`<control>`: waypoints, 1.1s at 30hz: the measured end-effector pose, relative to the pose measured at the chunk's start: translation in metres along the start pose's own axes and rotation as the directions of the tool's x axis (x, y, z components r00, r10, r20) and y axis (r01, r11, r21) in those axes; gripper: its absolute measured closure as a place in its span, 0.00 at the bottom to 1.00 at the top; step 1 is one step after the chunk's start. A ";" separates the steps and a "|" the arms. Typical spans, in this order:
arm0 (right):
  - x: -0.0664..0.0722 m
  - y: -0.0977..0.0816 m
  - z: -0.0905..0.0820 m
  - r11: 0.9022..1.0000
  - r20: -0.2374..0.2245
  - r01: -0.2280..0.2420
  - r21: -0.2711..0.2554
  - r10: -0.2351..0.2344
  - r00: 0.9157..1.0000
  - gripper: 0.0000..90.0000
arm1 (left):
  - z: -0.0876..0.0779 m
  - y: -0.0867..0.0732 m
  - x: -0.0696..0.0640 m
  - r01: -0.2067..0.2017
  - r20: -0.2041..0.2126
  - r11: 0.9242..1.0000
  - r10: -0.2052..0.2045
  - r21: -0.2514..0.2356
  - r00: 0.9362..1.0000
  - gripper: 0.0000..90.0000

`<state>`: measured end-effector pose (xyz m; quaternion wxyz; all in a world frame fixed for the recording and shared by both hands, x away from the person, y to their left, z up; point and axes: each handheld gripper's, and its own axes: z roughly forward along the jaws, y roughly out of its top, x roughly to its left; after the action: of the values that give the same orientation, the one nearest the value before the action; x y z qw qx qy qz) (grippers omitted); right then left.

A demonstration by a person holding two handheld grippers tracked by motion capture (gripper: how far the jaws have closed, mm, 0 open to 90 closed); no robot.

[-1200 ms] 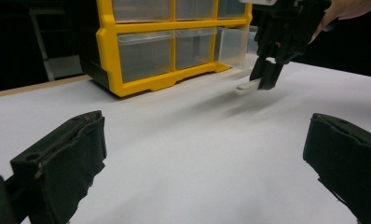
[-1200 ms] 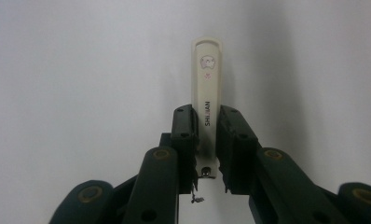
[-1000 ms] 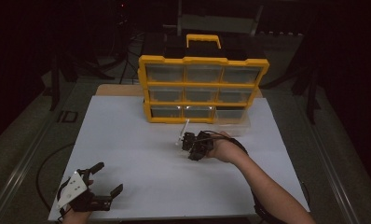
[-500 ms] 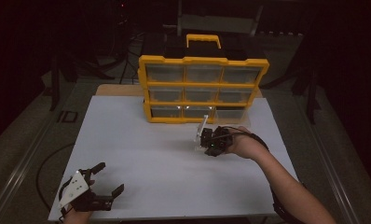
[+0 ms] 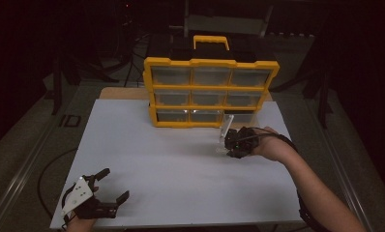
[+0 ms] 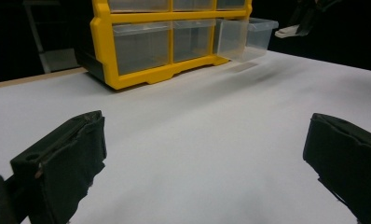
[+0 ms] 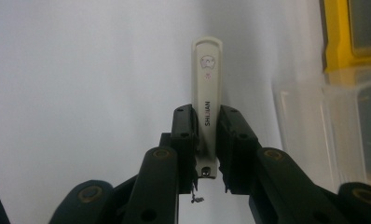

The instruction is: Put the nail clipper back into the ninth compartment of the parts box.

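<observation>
So the slim white plastic nail clipper (image 7: 207,100) reads "SHINIAN" along its handle, clamped between the jaws of the right claw (image 5: 228,140), just near the yellow plastic drawer organizer (image 5: 211,92) with clear bins, one bottom-right clear drawer (image 6: 247,37) pulled out. Left claw (image 5: 109,186) sits wide open, empty, at the near-left of the matte white worktop (image 5: 171,164).

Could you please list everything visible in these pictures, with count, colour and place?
Drawer organiser: one, yellow frame with clear drawers, far middle of the table.
Pulled-out drawer: one, clear, bottom right of the organiser.
Nail clipper: one, cream-white, clamped in the right gripper.
Table: one, white top.
Left gripper: one, black, jaws apart, near left corner.
Right gripper: one, black, beside the pulled-out drawer.
Right forearm: one, bottom right.
</observation>
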<state>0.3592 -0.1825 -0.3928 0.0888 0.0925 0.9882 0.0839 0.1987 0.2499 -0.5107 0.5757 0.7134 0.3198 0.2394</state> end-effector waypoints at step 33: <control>-0.050 -0.041 -0.051 0.999 0.105 0.001 -0.049 0.004 0.994 0.86 | 0.000 -0.001 0.000 -0.001 -0.006 1.000 0.001 0.006 1.000 0.01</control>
<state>0.3915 -0.2394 -0.3426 0.1430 0.0954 0.9797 0.1031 0.1982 0.2500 -0.5115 0.5725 0.7147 0.3217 0.2408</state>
